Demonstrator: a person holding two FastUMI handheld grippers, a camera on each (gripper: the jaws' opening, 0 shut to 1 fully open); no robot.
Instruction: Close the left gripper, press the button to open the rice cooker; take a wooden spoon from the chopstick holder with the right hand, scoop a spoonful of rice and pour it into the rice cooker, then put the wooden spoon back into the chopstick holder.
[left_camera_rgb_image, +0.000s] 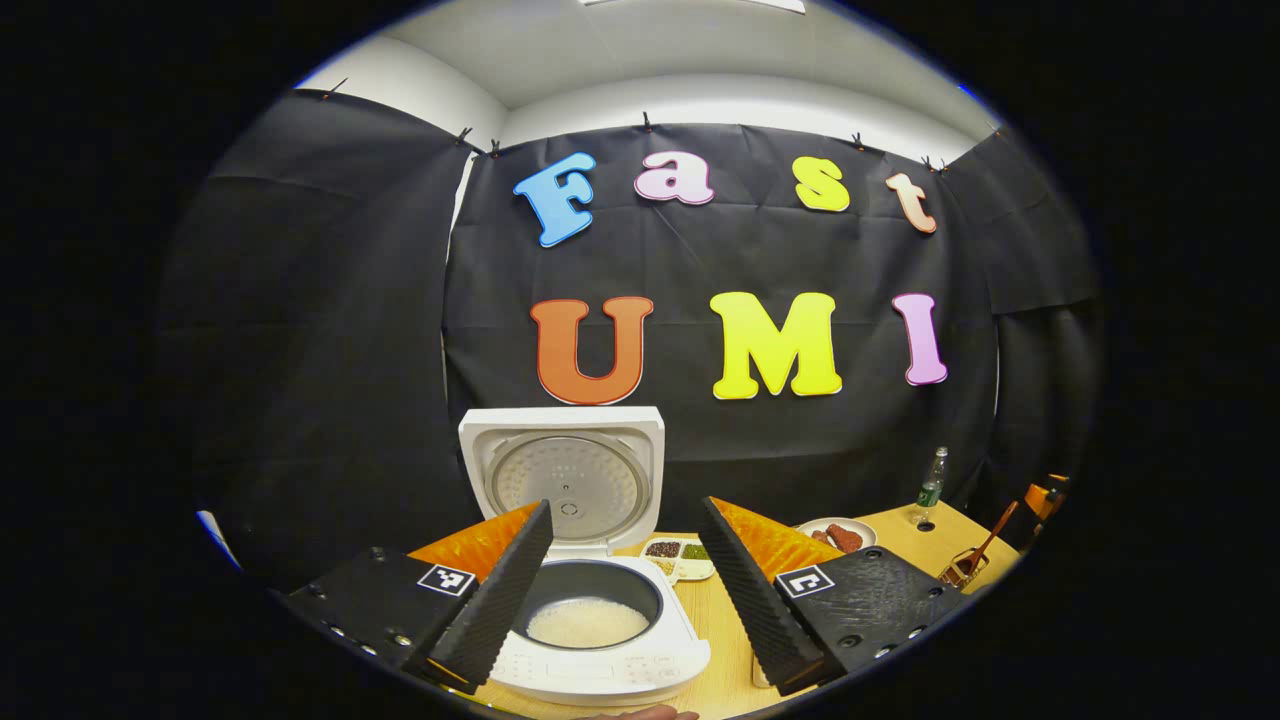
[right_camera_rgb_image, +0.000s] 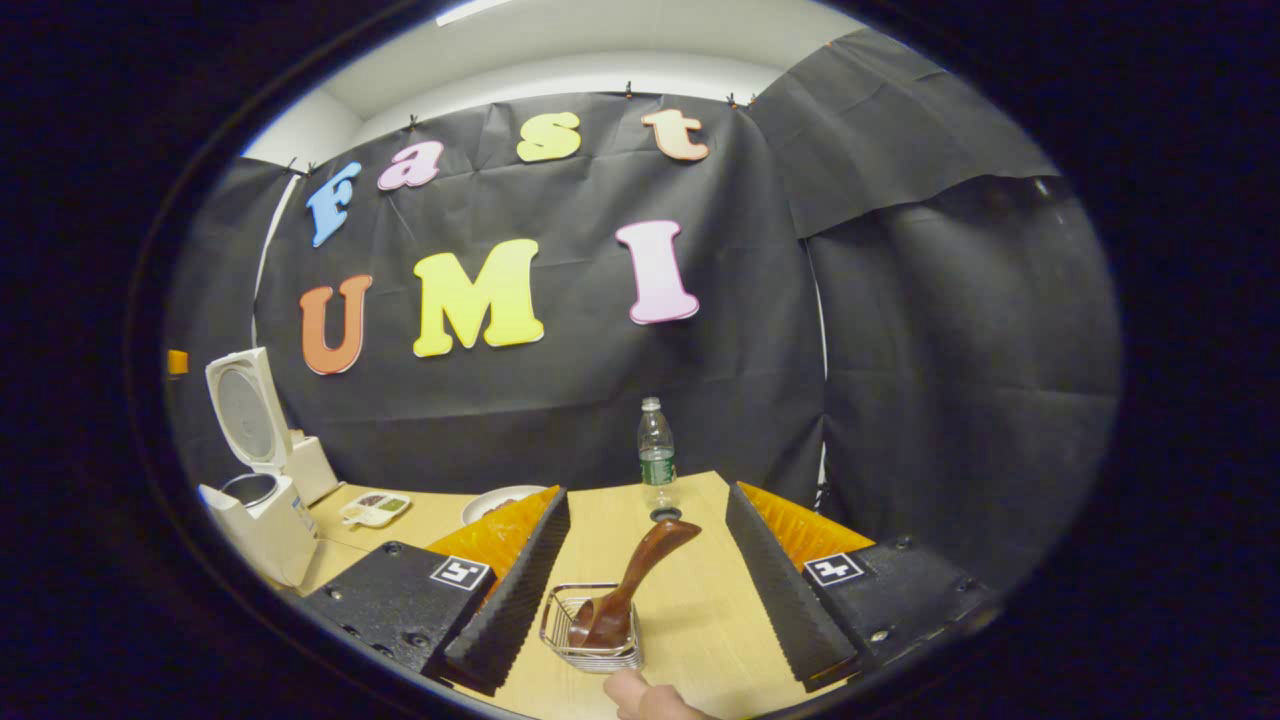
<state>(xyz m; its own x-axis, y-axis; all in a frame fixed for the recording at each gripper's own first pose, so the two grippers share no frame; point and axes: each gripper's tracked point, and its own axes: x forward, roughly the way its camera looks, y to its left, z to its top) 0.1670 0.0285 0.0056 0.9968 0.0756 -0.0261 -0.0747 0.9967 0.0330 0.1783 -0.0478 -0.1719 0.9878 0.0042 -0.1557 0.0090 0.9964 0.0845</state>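
Rice cooker (left_camera_rgb_image: 590, 600) stands open near the left end of the tabletop (right_camera_rgb_image: 690, 610), lid (left_camera_rgb_image: 565, 480) upright, white rice visible in the inner pot (left_camera_rgb_image: 588, 620). Wooden spoon (right_camera_rgb_image: 625, 580) sits in the wire chopstick holder (right_camera_rgb_image: 590, 630) toward the front edge of the tabletop, bowl end down, handle leaning up and away to the right. Judgement: either the spoon is already returned or not yet taken; the rice in the pot suggests the closing stage, so the step in hand is clearing the right gripper (right_camera_rgb_image: 645, 580) from the holder. Its jaws stand wide apart with nothing between them, the spoon and holder in the gap but untouched by either finger. Left gripper (left_camera_rgb_image: 625, 590) hovers above the cooker, jaws likewise wide apart and empty. To do this well: draw the right tool straight back and up, keeping both fingers apart from the leaning handle, since a brush against it could tip the light wire holder. A plastic bottle (right_camera_rgb_image: 656, 455) stands near the far edge, well apart from the path.
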